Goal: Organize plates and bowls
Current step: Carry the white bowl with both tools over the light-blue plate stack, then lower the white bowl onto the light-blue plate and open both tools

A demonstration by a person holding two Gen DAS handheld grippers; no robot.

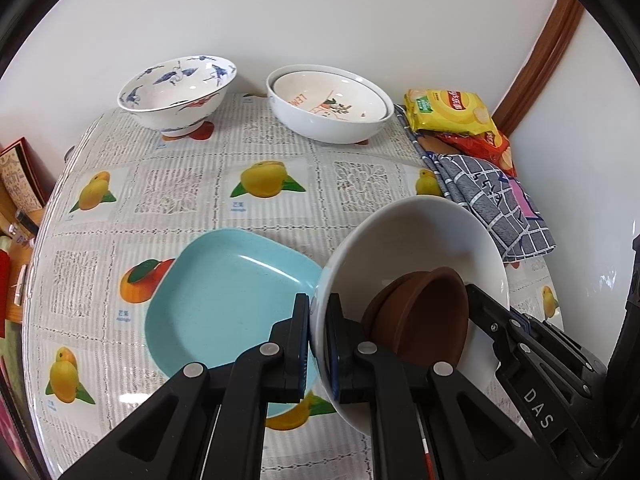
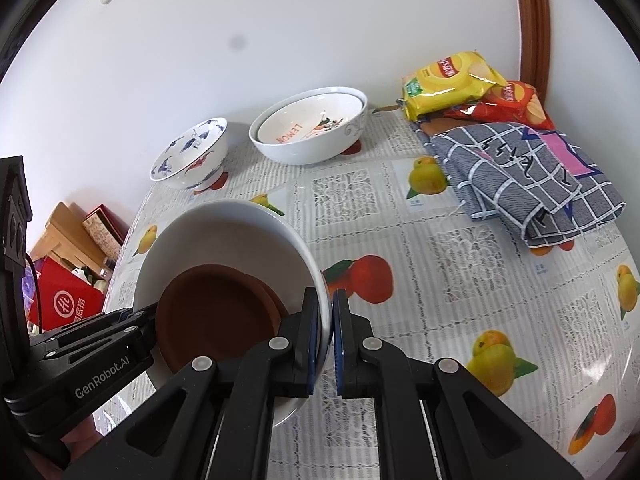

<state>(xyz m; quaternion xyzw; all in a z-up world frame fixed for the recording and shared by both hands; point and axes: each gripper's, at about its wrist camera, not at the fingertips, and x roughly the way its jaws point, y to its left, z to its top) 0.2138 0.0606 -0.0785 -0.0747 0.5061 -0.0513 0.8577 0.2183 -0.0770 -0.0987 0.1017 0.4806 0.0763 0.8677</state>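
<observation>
1. Grippers held one white bowl point(image 1: 420, 236) from two sides, and the bowl was tipped up off the table point(image 1: 192, 152).
2. The left gripper point(image 1: 318, 344) was nearly closed, with the bowl's rim pinched between its two fingers.
3. The right gripper point(image 2: 331, 344) was nearly closed too, and it pinched the other side of the same rim.
4. Two brown dishes point(image 1: 424, 316) sat one inside the other in the white bowl, leaning against its wall.
5. A blue plate point(image 1: 224, 296) lay flat on the table, just beside the white bowl, on the left gripper's side.
6. A bowl with blue birds point(image 1: 176, 92) stood at the far edge of the table, near the wall.
7. Next to it stood a big white bowl point(image 1: 332, 128) with a lemon bowl point(image 1: 320, 100) sitting inside it.
8. A checked cloth point(image 2: 520, 176) lay folded on the right side of the table.
9. A yellow chip bag point(image 2: 448, 80) lay behind the cloth, on top of a red chip bag point(image 2: 516, 104).
10. The table had a cover with fruit pictures on it.
</observation>
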